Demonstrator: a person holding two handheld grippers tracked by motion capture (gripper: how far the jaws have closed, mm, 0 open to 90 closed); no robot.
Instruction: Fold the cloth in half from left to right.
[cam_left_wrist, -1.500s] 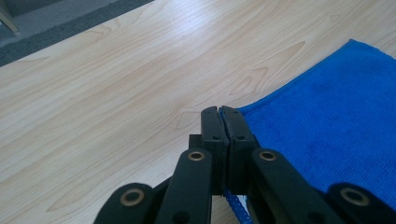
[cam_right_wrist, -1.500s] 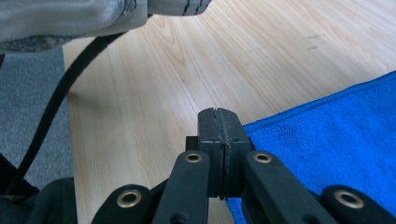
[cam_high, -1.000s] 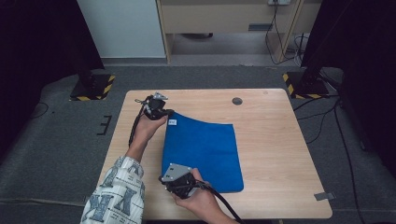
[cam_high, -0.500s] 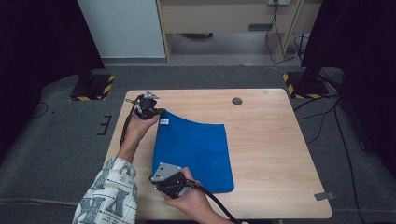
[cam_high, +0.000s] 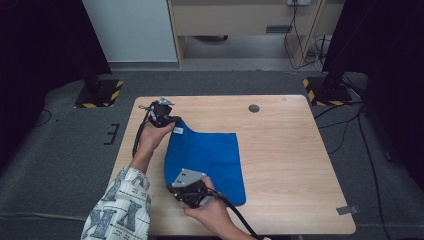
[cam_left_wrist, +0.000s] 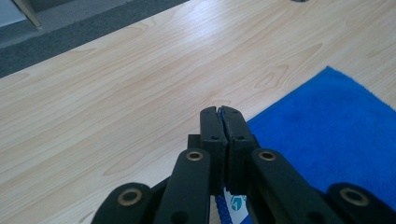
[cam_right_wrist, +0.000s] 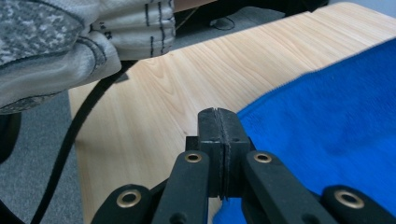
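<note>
a blue cloth (cam_high: 210, 160) lies on the wooden table (cam_high: 290, 165), in the left half of it, between the far edge and the near edge. the cloth is flat for the most part and reaches almost to the near edge of the table. its far left corner carries a small white label (cam_high: 178, 131).

the left tool (cam_high: 167, 119) is at this far left corner of the cloth, near the far left corner of the table. in the left gripper view the two black jaws of the left tool (cam_left_wrist: 220, 122) are pressed together, and a thin strip of blue cloth (cam_left_wrist: 327, 135) shows between them and below them, so the tool pinches the edge of the cloth. the label (cam_left_wrist: 233, 203) shows just under the jaws.

the right tool (cam_high: 176, 189) is at the near left corner of the cloth, close to the near edge of the table. in the right gripper view the jaws of the right tool (cam_right_wrist: 218, 122) are also pressed together, with the blue cloth (cam_right_wrist: 336, 130) coming out at their right side and beneath them; it seems to pinch the cloth edge there.

a black cable (cam_right_wrist: 74, 135) runs down over the left edge of the table in the right gripper view, and a patterned sleeve (cam_right_wrist: 70, 42) is above it. a small dark round cap (cam_high: 254, 108) sits in the table near the far edge, well apart from the cloth.
</note>
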